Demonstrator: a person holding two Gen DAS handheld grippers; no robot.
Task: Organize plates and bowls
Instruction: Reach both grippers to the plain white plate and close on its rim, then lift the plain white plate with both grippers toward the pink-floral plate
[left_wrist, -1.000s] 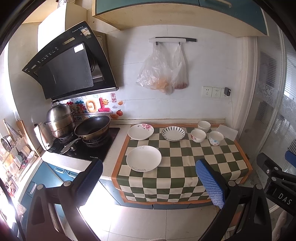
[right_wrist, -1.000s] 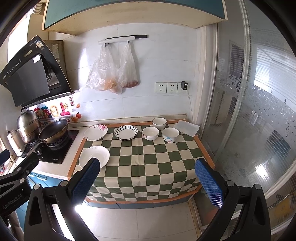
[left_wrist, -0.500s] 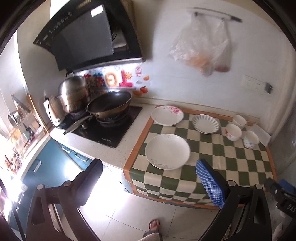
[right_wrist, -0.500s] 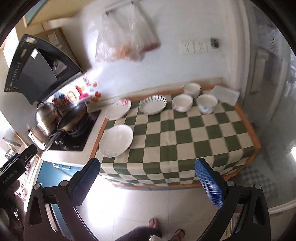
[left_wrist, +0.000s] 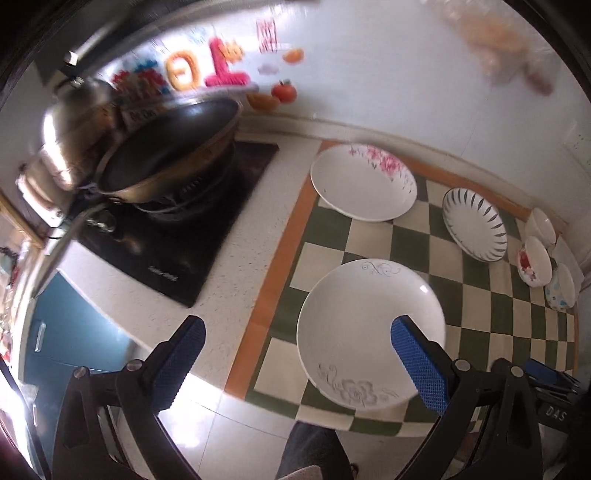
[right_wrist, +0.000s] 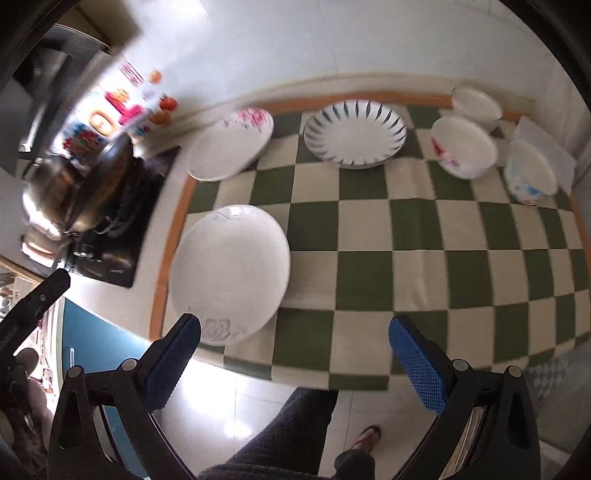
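You stand at a kitchen tabletop with a white wall behind it; a green-and-cream checkered cloth with an orange border covers its right part, and a black cooktop sits at its left, carrying a dark wok with a steel pot behind it.

Your left tongs are spread wide with nothing between them, hanging above the front edge of the tabletop. In the left wrist view the right pad overlaps the near rim of the large white plate, though you cannot tell whether it touches. That plate lies flat at the cloth's front left corner.

Your right tongs are likewise wide apart and empty, over the cloth's front edge, with the left pad just beside the same plate's near rim.

Along the back, from left to right, lie the pink-flowered plate and the blue-striped plate. Further right stand three bowls close together: a plain white bowl at the rear, a red-patterned bowl in front of it, and a blue-patterned bowl nearest the right edge.
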